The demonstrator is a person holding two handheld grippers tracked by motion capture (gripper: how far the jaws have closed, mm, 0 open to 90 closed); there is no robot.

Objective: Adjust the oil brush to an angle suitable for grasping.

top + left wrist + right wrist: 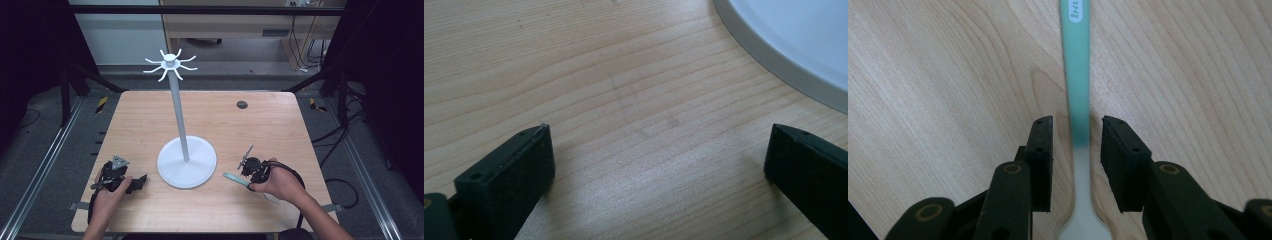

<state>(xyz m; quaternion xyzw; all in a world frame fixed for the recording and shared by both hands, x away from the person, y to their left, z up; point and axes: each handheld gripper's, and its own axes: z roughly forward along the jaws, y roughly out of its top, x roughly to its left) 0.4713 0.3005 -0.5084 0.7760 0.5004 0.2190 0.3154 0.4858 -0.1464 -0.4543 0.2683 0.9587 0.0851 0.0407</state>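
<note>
The slim tool (1076,65) at upper centre fades from teal green to white, with white lettering. The stand (186,161) is white, the table (150,120) pale striped woodgrain, both grippers' jaws black.

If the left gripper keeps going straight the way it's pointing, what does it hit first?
Probably the white round base of the hook stand. The left gripper, jaws open over bare table, points toward that base's rim, though it may slide just past its near edge.
</note>
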